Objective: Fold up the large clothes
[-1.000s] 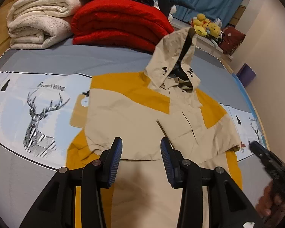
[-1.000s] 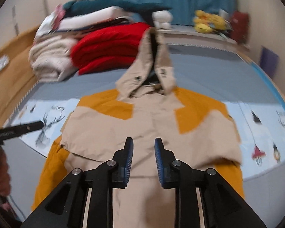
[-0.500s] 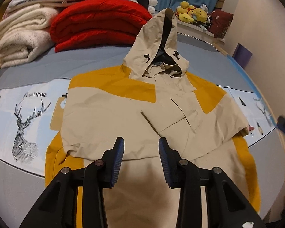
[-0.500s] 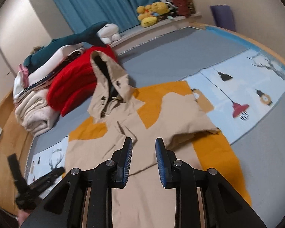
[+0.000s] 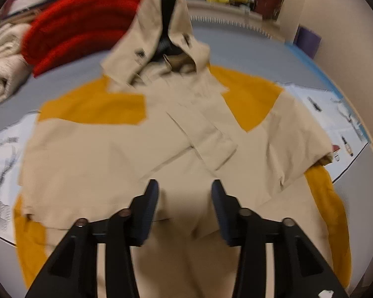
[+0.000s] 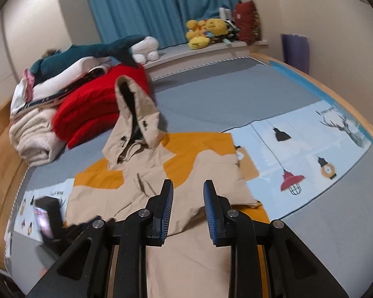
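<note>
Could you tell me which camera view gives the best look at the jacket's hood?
The right wrist view: the hood is sharp there, seen from the side, standing up with its dark lining showing, in front of the red blanket. The left wrist view shows it head-on but motion-blurred and cropped at the top edge.

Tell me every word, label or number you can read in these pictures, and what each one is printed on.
No text can be read with certainty.
Dark print above the deer drawing on the pale blue printed sheet, right wrist view: too blurred to read.
A second dark print on the same sheet's left part: too small and blurred.
Small dark marks on the hood of the beige and mustard hooded jacket: pattern or letters, cannot tell.
Left wrist view: motion blur, nothing legible.
</note>
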`<state>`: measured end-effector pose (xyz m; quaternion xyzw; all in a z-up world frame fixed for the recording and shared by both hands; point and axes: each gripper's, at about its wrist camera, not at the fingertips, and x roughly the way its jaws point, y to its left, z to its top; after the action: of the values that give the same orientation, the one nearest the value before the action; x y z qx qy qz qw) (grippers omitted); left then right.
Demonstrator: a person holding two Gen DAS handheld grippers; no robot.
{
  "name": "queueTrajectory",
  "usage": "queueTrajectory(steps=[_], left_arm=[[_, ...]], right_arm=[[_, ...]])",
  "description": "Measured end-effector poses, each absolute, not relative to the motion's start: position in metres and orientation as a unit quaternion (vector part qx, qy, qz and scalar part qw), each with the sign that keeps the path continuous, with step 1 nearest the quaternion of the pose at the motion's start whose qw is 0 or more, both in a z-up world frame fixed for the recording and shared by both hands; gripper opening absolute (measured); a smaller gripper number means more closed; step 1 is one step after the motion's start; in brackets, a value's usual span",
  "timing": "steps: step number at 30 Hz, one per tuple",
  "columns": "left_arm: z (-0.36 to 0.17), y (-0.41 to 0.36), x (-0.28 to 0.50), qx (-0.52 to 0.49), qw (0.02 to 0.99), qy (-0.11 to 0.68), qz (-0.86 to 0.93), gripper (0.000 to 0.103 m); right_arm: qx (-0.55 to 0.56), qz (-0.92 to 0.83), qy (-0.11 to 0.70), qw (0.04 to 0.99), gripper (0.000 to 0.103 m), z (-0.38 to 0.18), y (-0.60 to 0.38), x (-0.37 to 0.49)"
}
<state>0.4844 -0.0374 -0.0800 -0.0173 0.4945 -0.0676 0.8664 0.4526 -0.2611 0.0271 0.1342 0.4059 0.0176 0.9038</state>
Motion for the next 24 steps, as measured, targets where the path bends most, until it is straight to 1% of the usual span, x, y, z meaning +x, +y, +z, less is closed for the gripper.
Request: queueTrajectory(steps=[2, 4, 7, 8, 9, 10, 11, 13, 19, 22, 24], left_arm=[[-0.094, -0.056, 0.499, -0.004, 0.859, 0.509, -0.059, 0.054], [-0.103, -0.069, 0.507, 0.005, 0.856, 0.514, -0.054, 0.060], [-0.116, -0.079, 0.517, 0.030, 0.852, 0.519, -0.055, 0.061], [-0.119, -0.079, 0.520, 0.040, 0.851, 0.521, -0.050, 0.058], [-0.121, -0.075, 0.522, 0.046, 0.851, 0.522, -0.045, 0.050], [-0.120, -0.069, 0.523, 0.046, 0.850, 0.524, -0.044, 0.026], [-0.117, -0.058, 0.523, 0.031, 0.847, 0.528, -0.053, 0.013], [-0.100, -0.035, 0.514, 0.009, 0.854, 0.517, -0.052, 0.011], [-0.033, 0.041, 0.466, -0.054, 0.872, 0.485, -0.043, 0.011], [-0.023, 0.072, 0.448, -0.089, 0.874, 0.476, -0.041, 0.012], [-0.027, 0.096, 0.439, -0.117, 0.866, 0.485, -0.041, 0.025]], right_arm=[[0.146, 0.007, 0.409, 0.901, 0.027, 0.027, -0.272, 0.454], [0.151, 0.003, 0.412, 0.898, 0.027, 0.027, -0.278, 0.455], [0.152, -0.005, 0.421, 0.894, 0.027, 0.024, -0.283, 0.459], [0.156, -0.007, 0.424, 0.892, 0.027, 0.021, -0.285, 0.461], [0.159, -0.007, 0.427, 0.890, 0.027, 0.019, -0.285, 0.462], [0.164, -0.006, 0.432, 0.887, 0.027, 0.016, -0.285, 0.464], [0.169, -0.004, 0.436, 0.884, 0.027, 0.013, -0.285, 0.466], [0.175, 0.002, 0.442, 0.880, 0.027, 0.009, -0.283, 0.469], [0.185, 0.013, 0.454, 0.871, 0.027, -0.003, -0.274, 0.476], [0.182, 0.022, 0.457, 0.870, 0.027, -0.006, -0.267, 0.478], [0.183, 0.026, 0.458, 0.870, 0.027, -0.007, -0.264, 0.478]])
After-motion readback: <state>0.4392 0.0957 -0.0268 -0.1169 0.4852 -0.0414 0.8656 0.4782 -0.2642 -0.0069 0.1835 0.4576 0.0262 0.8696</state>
